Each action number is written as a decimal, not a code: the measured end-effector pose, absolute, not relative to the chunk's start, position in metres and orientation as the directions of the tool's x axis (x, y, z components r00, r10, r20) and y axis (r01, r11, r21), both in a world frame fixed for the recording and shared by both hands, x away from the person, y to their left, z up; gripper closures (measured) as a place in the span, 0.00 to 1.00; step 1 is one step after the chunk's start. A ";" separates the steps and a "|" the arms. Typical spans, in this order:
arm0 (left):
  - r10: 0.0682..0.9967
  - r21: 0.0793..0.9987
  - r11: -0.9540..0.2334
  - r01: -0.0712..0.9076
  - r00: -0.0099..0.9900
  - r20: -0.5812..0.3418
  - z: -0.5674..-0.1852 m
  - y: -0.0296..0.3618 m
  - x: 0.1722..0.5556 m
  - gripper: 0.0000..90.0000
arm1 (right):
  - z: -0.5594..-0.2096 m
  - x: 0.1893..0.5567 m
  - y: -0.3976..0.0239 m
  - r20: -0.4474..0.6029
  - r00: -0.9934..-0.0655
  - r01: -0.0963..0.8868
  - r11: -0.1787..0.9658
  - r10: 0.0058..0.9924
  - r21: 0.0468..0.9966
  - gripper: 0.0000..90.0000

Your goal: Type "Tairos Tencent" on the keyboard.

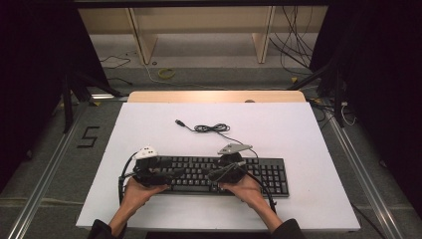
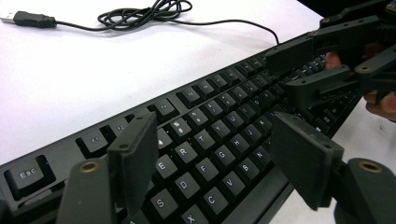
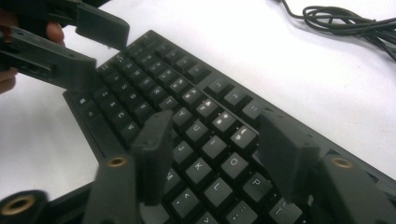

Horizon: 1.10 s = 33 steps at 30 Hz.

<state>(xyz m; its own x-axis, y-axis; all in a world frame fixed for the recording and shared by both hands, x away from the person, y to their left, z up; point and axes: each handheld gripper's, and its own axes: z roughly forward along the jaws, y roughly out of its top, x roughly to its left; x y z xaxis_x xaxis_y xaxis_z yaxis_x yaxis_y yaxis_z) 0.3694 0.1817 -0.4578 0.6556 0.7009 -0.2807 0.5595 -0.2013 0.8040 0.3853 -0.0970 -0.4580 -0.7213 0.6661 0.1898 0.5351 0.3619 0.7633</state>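
Keyboard (image 1: 219,174) lies flat on the white surface (image 1: 298,134), near edge. Left gripper (image 2: 215,154) and right gripper (image 3: 212,147) are poised over keys, fingers released, nothing grasped. Step judged: typing; next, one key to be pressed.

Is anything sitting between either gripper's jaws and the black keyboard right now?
Nothing visible. The left gripper and right gripper both hover with open jaws directly over the keys of the black plastic keyboard. Its coiled black cable lies on the white table behind it.
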 end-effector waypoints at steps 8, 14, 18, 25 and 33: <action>0.696 0.809 -0.205 0.552 0.663 -0.276 -0.456 0.184 0.366 0.33 | -0.462 0.386 -0.094 0.172 -0.708 0.546 0.376 0.684 0.749 0.76; 0.692 0.822 -0.187 0.538 0.666 -0.279 -0.455 0.189 0.362 0.33 | -0.465 0.388 -0.094 0.158 -0.703 0.549 0.389 0.694 0.739 0.90; 0.691 0.824 -0.184 0.536 0.667 -0.280 -0.455 0.192 0.359 0.33 | -0.467 0.389 -0.093 0.154 -0.702 0.555 0.398 0.696 0.730 0.96; 0.691 0.827 -0.177 0.534 0.665 -0.282 -0.456 0.195 0.356 0.34 | -0.470 0.390 -0.093 0.147 -0.701 0.561 0.412 0.698 0.718 1.00; 0.696 0.825 -0.175 0.537 0.660 -0.282 -0.458 0.197 0.354 0.33 | -0.472 0.391 -0.093 0.145 -0.700 0.565 0.419 0.700 0.711 1.00</action>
